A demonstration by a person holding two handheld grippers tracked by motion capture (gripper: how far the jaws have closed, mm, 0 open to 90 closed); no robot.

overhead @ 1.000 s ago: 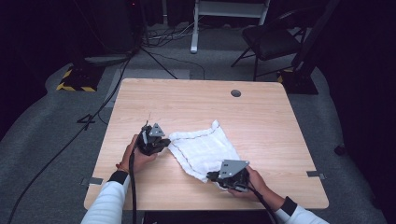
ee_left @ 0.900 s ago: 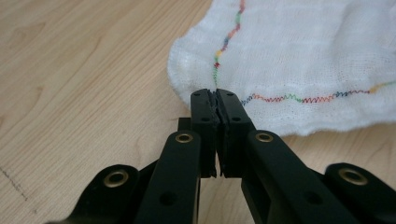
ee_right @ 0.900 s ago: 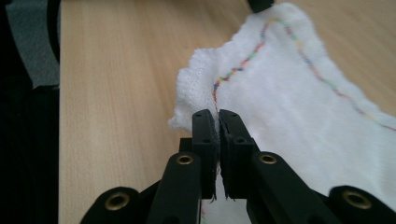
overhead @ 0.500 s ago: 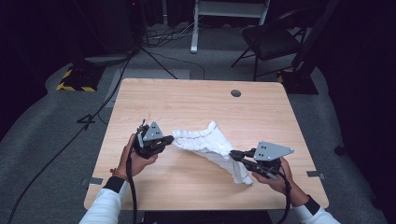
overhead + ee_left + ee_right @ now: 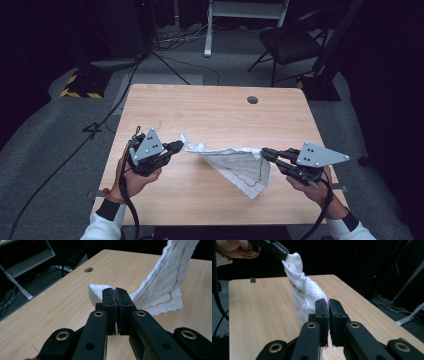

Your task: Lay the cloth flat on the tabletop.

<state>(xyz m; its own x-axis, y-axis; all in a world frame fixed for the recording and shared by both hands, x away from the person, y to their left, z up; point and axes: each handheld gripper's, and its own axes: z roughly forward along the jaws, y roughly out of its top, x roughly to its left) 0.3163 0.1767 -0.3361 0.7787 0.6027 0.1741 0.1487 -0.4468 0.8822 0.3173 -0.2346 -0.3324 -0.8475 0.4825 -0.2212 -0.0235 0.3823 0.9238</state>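
White cloth hung stretched above the tabletop, lifted clear of it, its lower edge drooping toward the tabletop's near side. Left tongs were clamped on the cloth's left corner; right tongs were clamped on its right corner. Left gripper view: tongs pressed together with the cloth pinched between, a coloured stitched line running along it. Right gripper view: tongs pinched the cloth, which ran up to the other gripper. Round hole sat at the tabletop's far right, well apart from the cloth.
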